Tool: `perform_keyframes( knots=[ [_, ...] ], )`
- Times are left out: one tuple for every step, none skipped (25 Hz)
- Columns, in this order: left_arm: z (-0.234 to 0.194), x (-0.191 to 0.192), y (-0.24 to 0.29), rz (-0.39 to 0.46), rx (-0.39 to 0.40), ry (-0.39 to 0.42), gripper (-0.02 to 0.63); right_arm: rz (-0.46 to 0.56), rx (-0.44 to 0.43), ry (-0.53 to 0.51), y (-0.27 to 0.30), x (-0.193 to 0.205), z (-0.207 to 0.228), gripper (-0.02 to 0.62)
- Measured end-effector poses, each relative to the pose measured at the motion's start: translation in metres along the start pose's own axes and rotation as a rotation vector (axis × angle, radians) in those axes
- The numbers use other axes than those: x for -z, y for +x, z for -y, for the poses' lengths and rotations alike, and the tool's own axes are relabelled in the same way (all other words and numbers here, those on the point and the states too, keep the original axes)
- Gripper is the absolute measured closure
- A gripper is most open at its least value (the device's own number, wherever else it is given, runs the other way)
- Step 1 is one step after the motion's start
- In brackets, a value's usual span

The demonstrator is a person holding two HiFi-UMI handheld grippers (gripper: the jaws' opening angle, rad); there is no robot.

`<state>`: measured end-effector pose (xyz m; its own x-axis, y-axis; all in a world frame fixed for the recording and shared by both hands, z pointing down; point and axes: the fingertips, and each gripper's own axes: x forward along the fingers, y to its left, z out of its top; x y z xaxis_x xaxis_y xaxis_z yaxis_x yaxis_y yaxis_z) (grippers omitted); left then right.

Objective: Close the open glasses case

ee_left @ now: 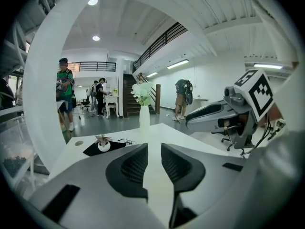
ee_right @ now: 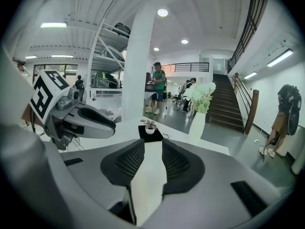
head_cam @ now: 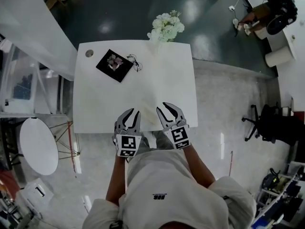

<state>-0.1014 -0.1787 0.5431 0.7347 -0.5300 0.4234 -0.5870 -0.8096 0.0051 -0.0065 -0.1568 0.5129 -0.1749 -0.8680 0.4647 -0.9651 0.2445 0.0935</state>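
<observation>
We hold the left gripper (ee_left: 153,149), jaws slightly apart, over the table (ee_left: 162,130), facing a vase (ee_left: 144,120).

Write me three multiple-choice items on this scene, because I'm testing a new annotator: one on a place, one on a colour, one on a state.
1. Where on the table does the black mat lie, as seen from the person?
A. near right corner
B. far left part
C. middle of the near edge

2. What colour are the flowers at the table's far edge?
A. red
B. yellow
C. white

3. How do the jaws of the left gripper and the right gripper stand?
A. apart, with nothing between them
B. shut on glasses
C. shut on the mat

Answers: 
1 B, since the head view shows the mat near the far left corner. 
2 C, as the blooms are white. 
3 A, because each gripper view shows only bare table between its jaws.
</observation>
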Motion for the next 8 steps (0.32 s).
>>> perform_keyframes(
  knots=[
    [0.002, 0.001, 0.002, 0.000, 0.011, 0.002, 0.506, -0.001, 0.009, 0.001, -0.001, 0.000, 0.002, 0.477],
    [0.005, 0.002, 0.005, -0.002, 0.022, 0.004, 0.506, -0.003, 0.016, 0.002, -0.003, 0.001, 0.003, 0.477],
    [0.007, 0.002, 0.007, -0.001, 0.032, 0.007, 0.506, -0.004, 0.021, 0.002, -0.004, 0.001, 0.005, 0.477],
    [0.009, 0.001, 0.009, 0.002, 0.040, 0.012, 0.506, -0.005, 0.025, 0.001, -0.006, 0.002, 0.006, 0.477],
    [0.011, -0.002, 0.010, 0.007, 0.046, 0.019, 0.506, -0.005, 0.029, 0.001, -0.008, 0.002, 0.007, 0.477],
    [0.013, -0.006, 0.011, 0.014, 0.050, 0.027, 0.506, -0.004, 0.033, 0.001, -0.010, 0.002, 0.008, 0.477],
    [0.015, -0.010, 0.012, 0.023, 0.054, 0.034, 0.506, -0.004, 0.037, 0.001, -0.013, 0.003, 0.010, 0.477],
    [0.017, -0.015, 0.012, 0.031, 0.057, 0.042, 0.506, -0.003, 0.041, 0.001, -0.016, 0.003, 0.011, 0.477]
  ],
)
